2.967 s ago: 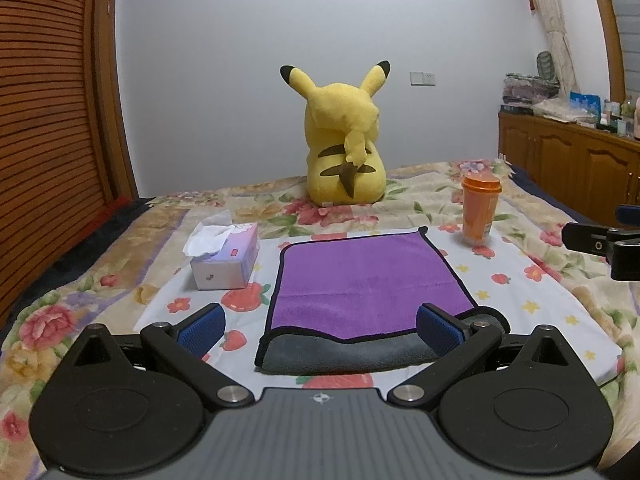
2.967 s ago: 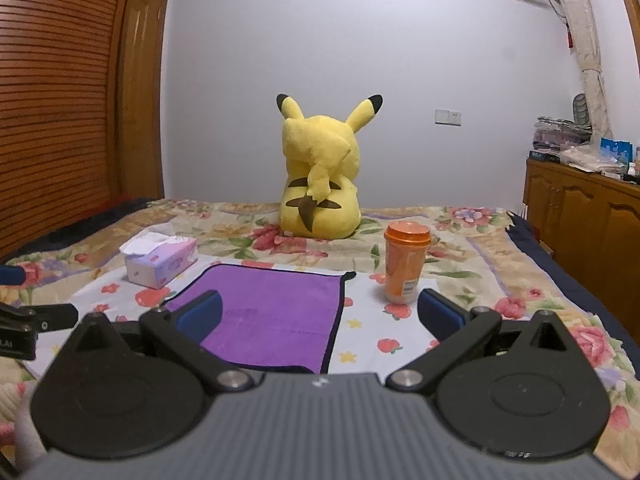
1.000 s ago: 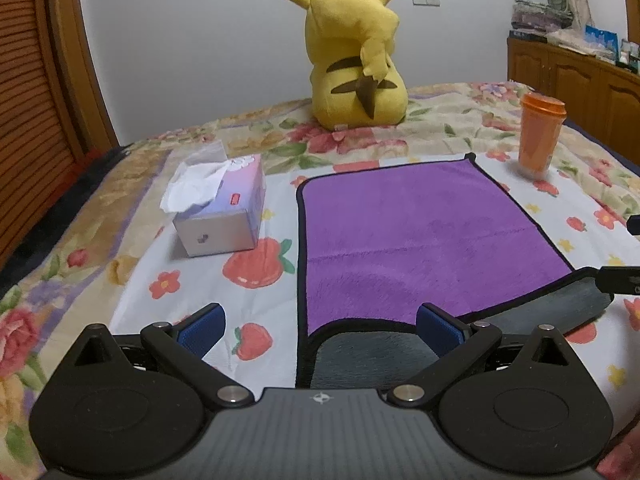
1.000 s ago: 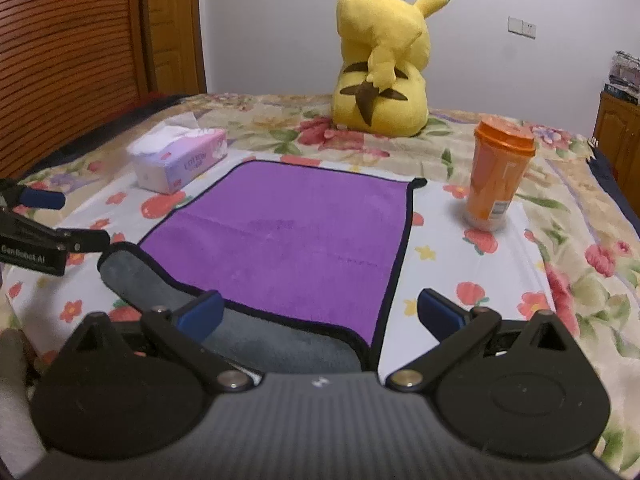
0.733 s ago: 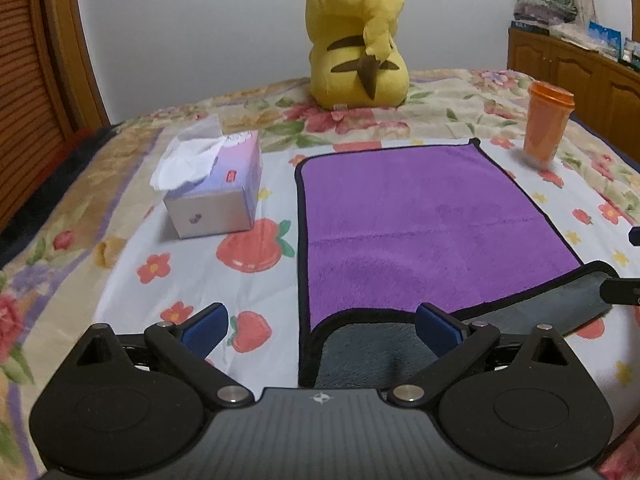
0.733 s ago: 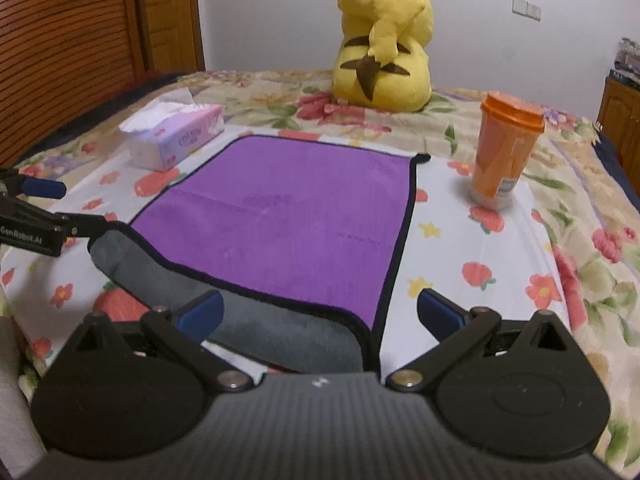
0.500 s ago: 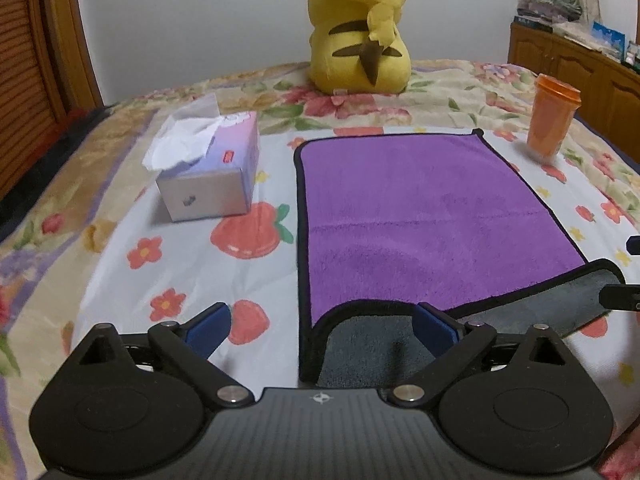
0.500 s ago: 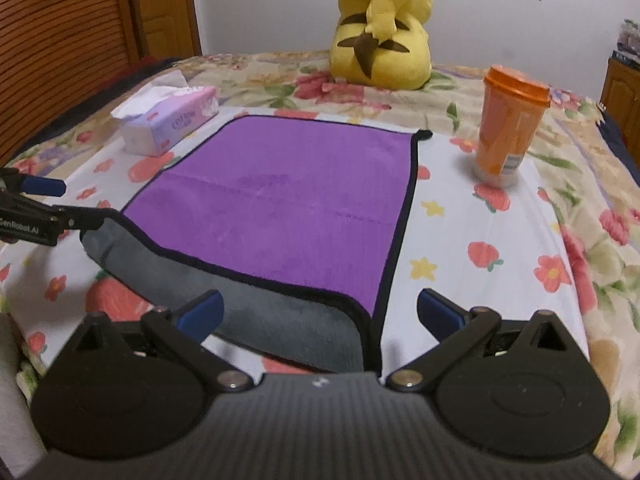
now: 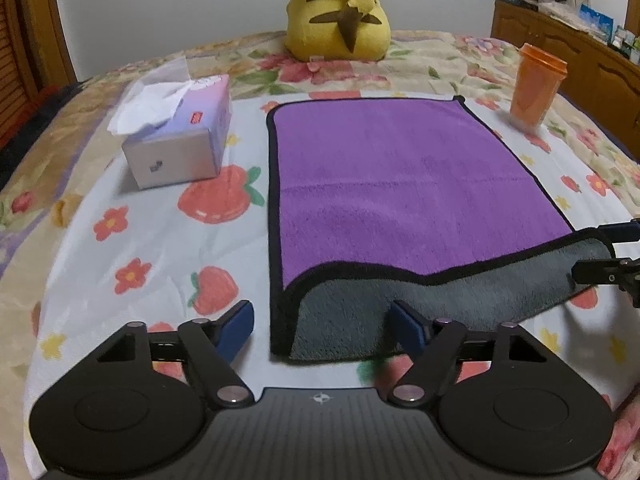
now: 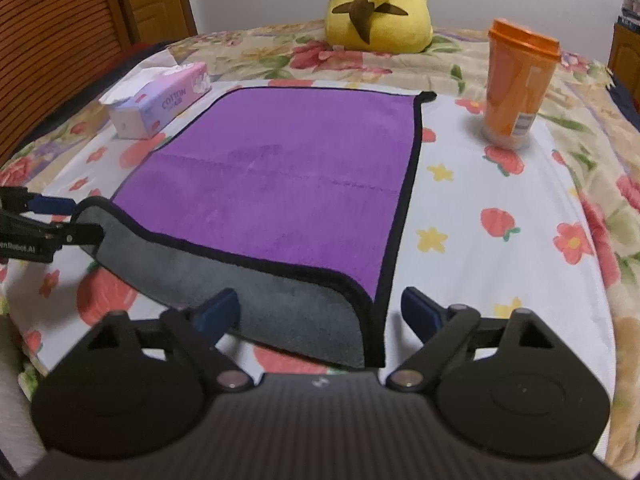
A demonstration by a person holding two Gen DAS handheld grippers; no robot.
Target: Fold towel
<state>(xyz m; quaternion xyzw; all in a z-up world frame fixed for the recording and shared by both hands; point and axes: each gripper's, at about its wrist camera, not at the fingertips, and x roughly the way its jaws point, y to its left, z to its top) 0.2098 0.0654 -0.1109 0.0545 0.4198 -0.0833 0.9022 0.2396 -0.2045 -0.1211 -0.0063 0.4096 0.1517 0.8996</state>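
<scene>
A purple towel (image 9: 400, 184) with black trim lies flat on the bed; its near edge is turned over and shows a grey underside (image 9: 400, 304). It also shows in the right wrist view (image 10: 288, 168). My left gripper (image 9: 322, 324) is open, its fingers astride the towel's near left corner. My right gripper (image 10: 318, 312) is open, its fingers astride the near right corner. Each gripper's tip shows at the edge of the other's view, beside the grey flap.
A tissue box (image 9: 180, 140) stands left of the towel. An orange cup (image 9: 536, 84) stands at its far right. A yellow Pikachu plush (image 9: 340, 16) sits behind. A wooden cabinet (image 9: 568, 52) is at the right, a wooden door (image 10: 60, 48) at the left.
Both grippers have come down and forward over the towel's near corners. The towel looms larger in both views. The towel has not moved.
</scene>
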